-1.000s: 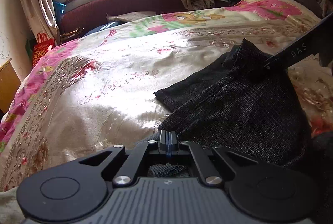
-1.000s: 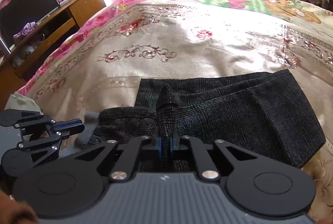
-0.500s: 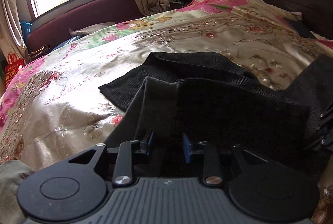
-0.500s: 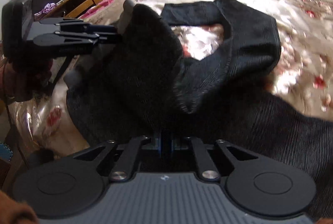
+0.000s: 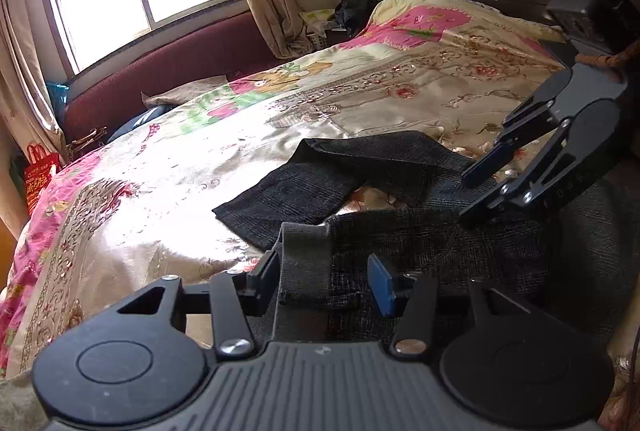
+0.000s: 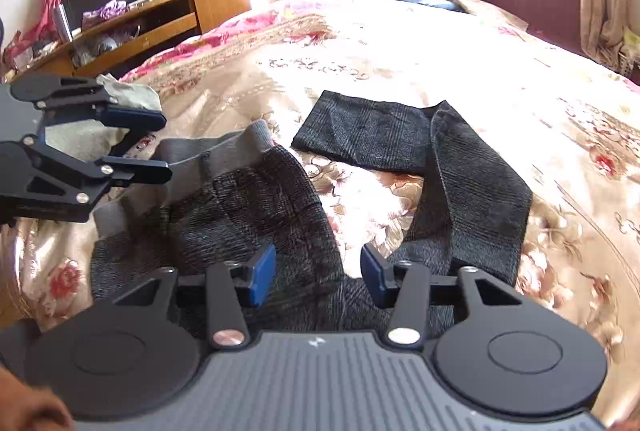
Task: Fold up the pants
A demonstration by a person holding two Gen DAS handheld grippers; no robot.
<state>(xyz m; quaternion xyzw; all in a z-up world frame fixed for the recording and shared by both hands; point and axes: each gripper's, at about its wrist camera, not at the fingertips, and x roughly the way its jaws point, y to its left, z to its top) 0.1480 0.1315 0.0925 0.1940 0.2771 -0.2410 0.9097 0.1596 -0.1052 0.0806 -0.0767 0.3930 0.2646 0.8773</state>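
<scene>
**Both jaws released, pants on bed**

The left hand-held gripper [image 5: 324, 281] has just been opening; its jaws stand spread, with the grey waistband [image 5: 306, 251] lying between them, pads not pressing. The right hand-held gripper [image 6: 318, 273] has likewise just been opening, jaws parted over dark cloth, gripping nothing. The pants [image 6: 476, 183] lie partly folded on the floral bedspread [image 6: 400, 71], legs doubled back. Beyond stands a wooden TV stand [image 6: 160, 19].

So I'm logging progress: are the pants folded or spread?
Partly folded: the pants lie doubled in a loose loop, bedspread showing through, grey waistband rumpled.
</scene>
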